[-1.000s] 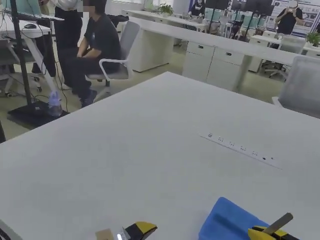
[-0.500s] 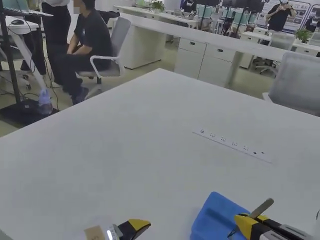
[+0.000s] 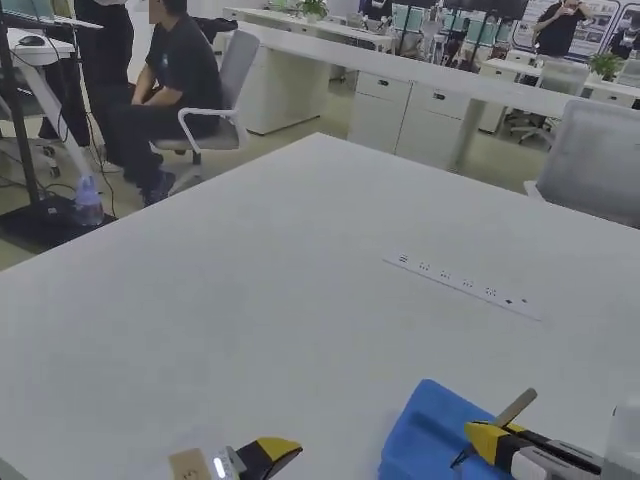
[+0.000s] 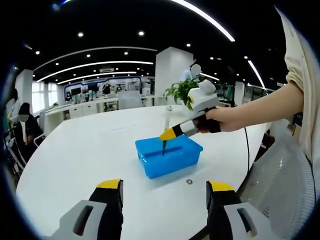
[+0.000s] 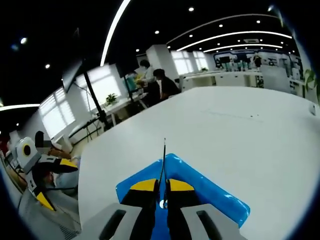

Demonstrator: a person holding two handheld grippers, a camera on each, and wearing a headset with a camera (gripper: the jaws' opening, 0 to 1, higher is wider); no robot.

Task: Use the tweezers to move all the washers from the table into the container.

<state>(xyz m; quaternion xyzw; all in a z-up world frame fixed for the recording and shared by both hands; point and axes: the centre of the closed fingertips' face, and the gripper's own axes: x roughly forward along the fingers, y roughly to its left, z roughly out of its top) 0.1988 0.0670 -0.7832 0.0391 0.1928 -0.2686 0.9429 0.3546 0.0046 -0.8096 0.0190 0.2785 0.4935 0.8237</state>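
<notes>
While the right claw (image 5: pixel 161 187) clamps the tweezers (image 3: pixel 515 408) above the container (image 4: pixel 170 160):
Lower tips inside walls before release; left claw (image 4: pixel 165 185) spread wide, empty.

A person in dark clothes (image 3: pixel 178 70) sits on a pale swivel chair (image 3: pixel 230 90) at the far left, long white desks (image 3: pixel 430 75) with drawer units (image 3: pixel 405 125) run behind, a grey chair (image 3: pixel 590 165) stands at the right, a potted plant (image 3: pixel 604 66) sits farther back, and a flush row of sockets (image 3: pixel 465 288) lies nearer.
</notes>
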